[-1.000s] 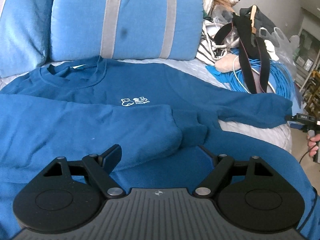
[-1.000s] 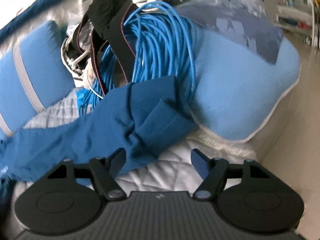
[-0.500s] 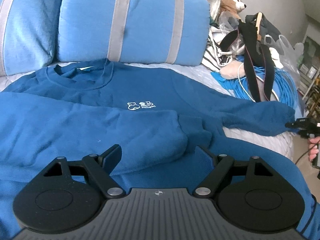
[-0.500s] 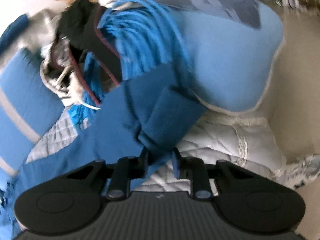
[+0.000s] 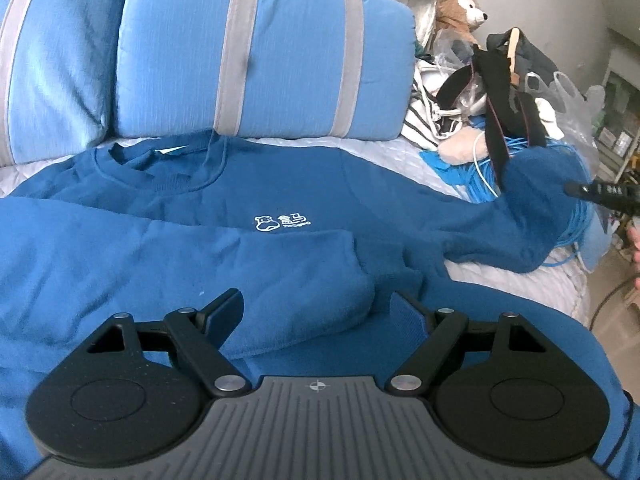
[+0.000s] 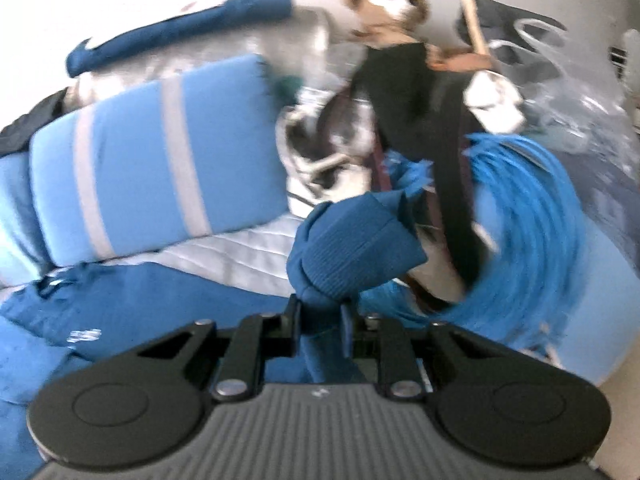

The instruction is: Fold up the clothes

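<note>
A dark blue sweatshirt (image 5: 248,208) with a small white chest logo lies face up on the bed, collar toward the pillows. One sleeve (image 5: 200,264) is folded across its body. My left gripper (image 5: 318,306) is open just above that folded sleeve's cuff, holding nothing. My right gripper (image 6: 320,314) is shut on the ribbed cuff (image 6: 352,248) of the other sleeve and holds it lifted off the bed. In the left wrist view that sleeve (image 5: 532,200) rises at the far right, with the right gripper's tip (image 5: 600,192) beside it.
Two blue pillows with grey stripes (image 5: 260,52) stand behind the collar. A pile at the right holds a teddy bear (image 5: 456,4), black straps (image 5: 496,92), plastic bags and coiled blue cable (image 6: 532,216). The bed's white quilt edge (image 5: 560,280) drops to the floor at the right.
My right gripper closed on the sleeve cuff and lifted it, swinging toward the pillows. The left gripper stayed open and shifted only slightly.
</note>
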Available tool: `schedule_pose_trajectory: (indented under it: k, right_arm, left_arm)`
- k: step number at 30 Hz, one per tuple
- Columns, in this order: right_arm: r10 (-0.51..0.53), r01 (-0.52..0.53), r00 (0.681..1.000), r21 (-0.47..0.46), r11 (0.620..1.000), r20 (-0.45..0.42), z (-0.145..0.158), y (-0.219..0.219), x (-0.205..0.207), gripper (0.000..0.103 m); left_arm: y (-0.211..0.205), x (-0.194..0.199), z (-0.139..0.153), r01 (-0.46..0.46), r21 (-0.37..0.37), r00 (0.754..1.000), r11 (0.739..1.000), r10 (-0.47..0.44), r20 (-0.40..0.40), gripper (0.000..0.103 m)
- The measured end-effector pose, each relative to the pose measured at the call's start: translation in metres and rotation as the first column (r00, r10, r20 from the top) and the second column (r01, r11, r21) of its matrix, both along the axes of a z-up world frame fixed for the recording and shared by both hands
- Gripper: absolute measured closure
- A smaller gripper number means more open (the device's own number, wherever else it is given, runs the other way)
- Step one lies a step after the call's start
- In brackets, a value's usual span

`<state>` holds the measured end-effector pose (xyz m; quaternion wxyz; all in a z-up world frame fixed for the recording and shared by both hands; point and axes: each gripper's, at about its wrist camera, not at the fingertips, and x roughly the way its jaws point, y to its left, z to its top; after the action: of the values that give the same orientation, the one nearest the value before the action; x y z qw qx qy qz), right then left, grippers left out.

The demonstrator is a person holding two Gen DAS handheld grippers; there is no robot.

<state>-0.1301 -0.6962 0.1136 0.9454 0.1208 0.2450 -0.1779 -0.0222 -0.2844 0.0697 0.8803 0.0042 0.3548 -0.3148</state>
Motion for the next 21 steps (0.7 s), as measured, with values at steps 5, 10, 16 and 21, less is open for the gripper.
schedule_pose_trajectory:
  k: [5, 10, 16, 21]
  right_arm:
    - [0.081, -0.081, 0.997, 0.003, 0.997, 0.013, 0.014, 0.026, 0.029, 0.084]
    - [0.152, -0.151, 0.988, -0.006, 0.988, 0.026, 0.032, 0.053, 0.053, 0.084]
    - [0.228, -0.228, 0.973, -0.022, 0.974, 0.027, 0.050, 0.089, 0.080, 0.084]
    - [0.286, -0.285, 0.958, -0.011, 0.958, 0.026, 0.054, 0.117, 0.104, 0.084]
  left_arm:
    - [0.001, 0.000, 0.000, 0.001, 0.002, 1.000, 1.000, -0.001, 0.001, 0.022]
    - [0.002, 0.000, 0.002, -0.007, -0.003, 1.000, 1.000, 0.007, 0.010, 0.022]
    - [0.003, 0.001, 0.004, -0.033, 0.010, 0.999, 0.999, 0.032, 0.026, 0.022]
    - [0.004, 0.002, 0.003, -0.050, 0.032, 0.998, 0.998, 0.049, 0.034, 0.022]
